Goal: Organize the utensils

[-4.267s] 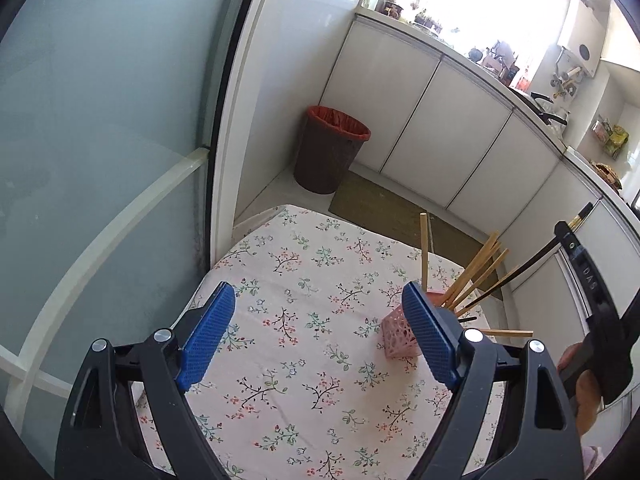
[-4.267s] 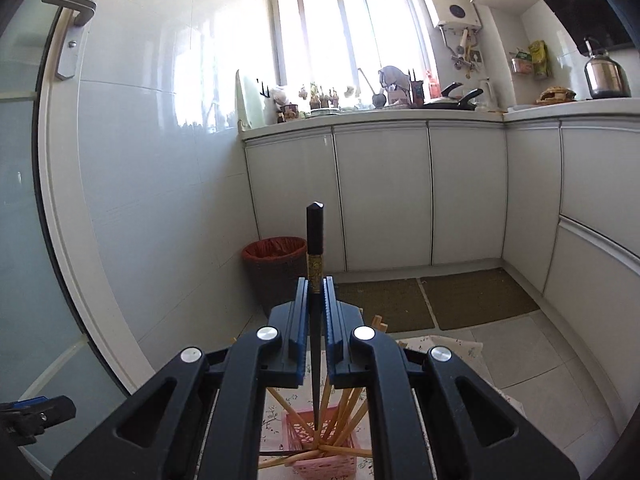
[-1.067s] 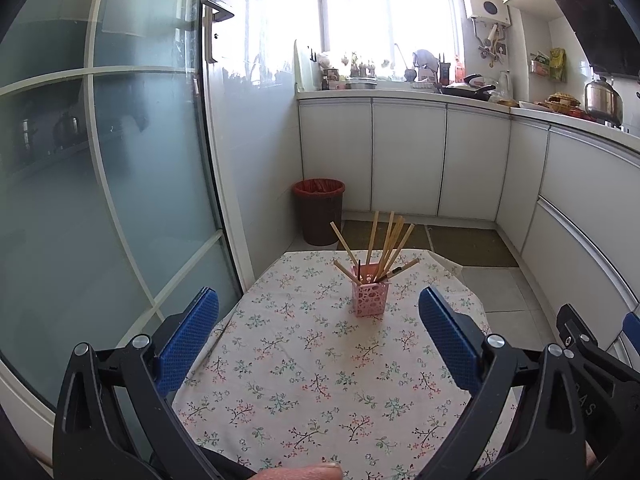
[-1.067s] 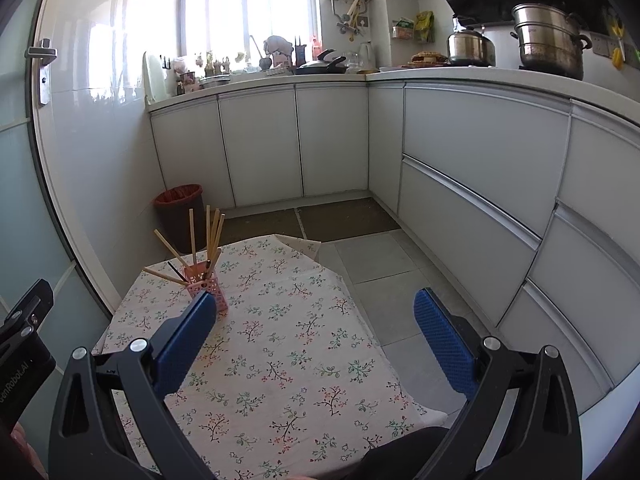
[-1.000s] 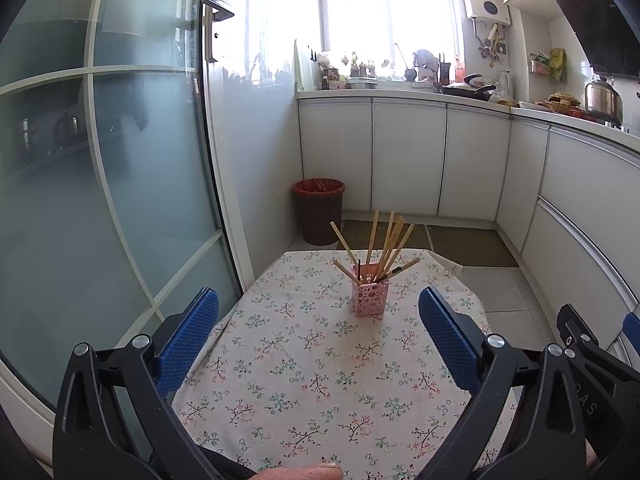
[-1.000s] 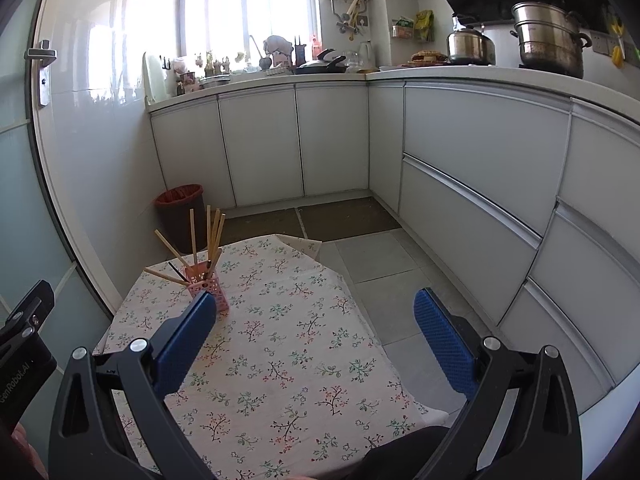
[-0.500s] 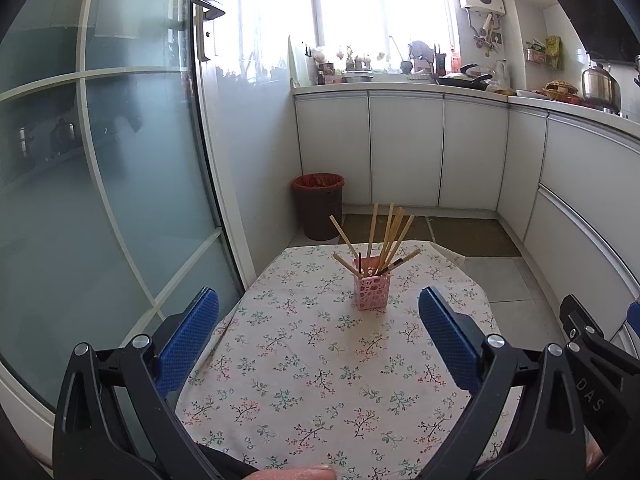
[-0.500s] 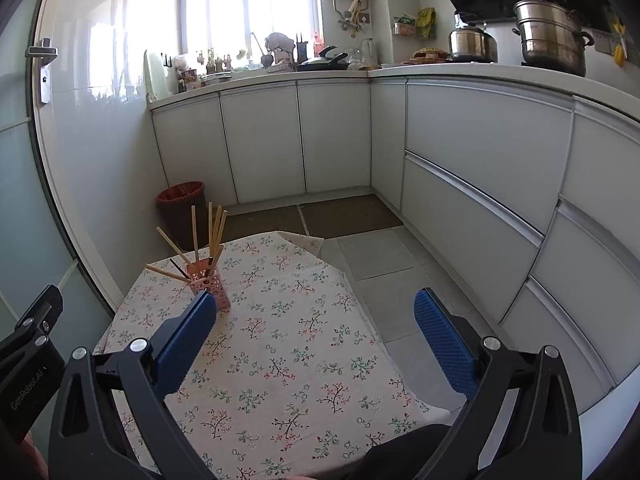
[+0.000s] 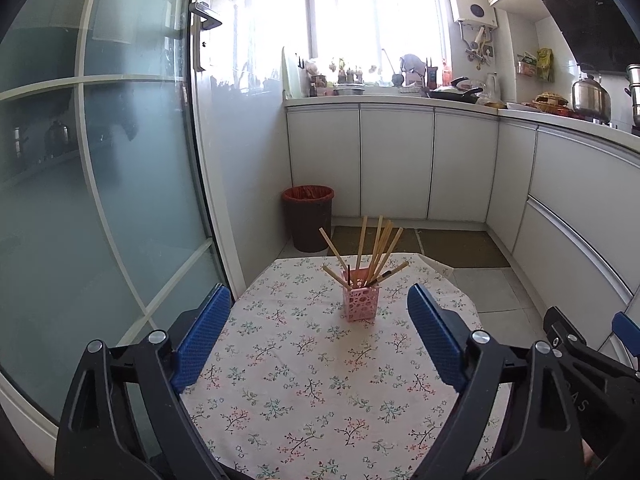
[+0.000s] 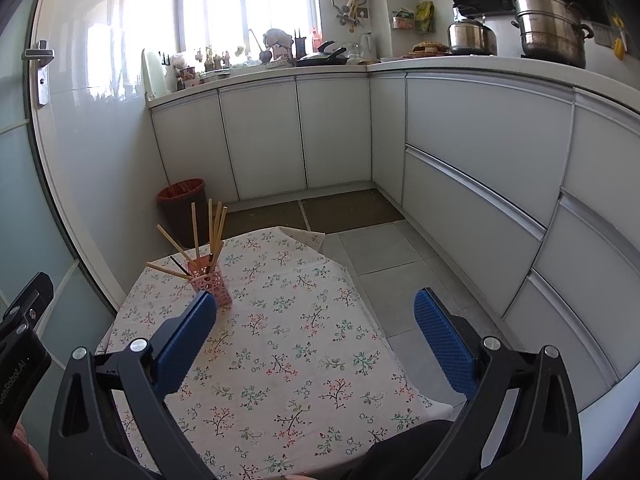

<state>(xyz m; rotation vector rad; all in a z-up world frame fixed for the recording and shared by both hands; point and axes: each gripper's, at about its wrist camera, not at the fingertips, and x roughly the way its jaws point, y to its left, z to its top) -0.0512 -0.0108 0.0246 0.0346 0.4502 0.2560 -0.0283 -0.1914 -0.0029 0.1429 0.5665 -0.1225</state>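
One pink holder, several chopsticks

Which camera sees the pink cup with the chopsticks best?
The left wrist view: the pink cup stands whole in the middle, between the open left gripper fingers, chopsticks fanning out. In the right wrist view it sits off to the left, its base partly hidden behind a blue finger of the open right gripper.

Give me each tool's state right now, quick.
Left tool: open, holding nothing, back from the pink perforated plastic chopstick holder.
Right tool: open, holding nothing.
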